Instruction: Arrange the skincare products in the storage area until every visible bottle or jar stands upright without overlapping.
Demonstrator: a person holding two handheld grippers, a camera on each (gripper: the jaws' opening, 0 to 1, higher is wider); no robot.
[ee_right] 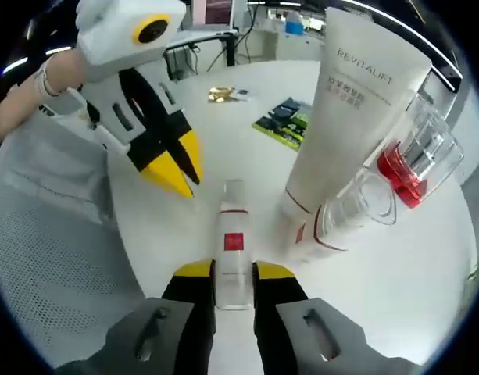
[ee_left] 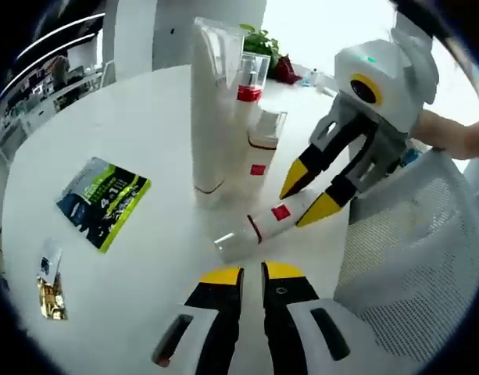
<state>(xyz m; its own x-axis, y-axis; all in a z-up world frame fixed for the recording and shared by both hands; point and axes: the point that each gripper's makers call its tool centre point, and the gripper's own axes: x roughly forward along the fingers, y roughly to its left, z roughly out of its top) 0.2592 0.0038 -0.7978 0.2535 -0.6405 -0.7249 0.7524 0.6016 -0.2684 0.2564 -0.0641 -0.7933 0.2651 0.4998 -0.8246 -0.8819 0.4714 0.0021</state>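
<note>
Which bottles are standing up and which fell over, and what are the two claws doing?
White tube: standing upright.
Red-capped bottle: standing.
Clear-capped bottle: standing.
Small bottle: lying flat on the table.
Right claw: jaws around the small bottle.
Left claw: nearly closed, holding nothing.
Green packet: lying flat.

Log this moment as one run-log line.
stage: righting fallen bottle | right gripper: jaws around lying bottle | left gripper: near shut, empty | upright: white tube, two clear-capped bottles | left to do: stand bottle up
</note>
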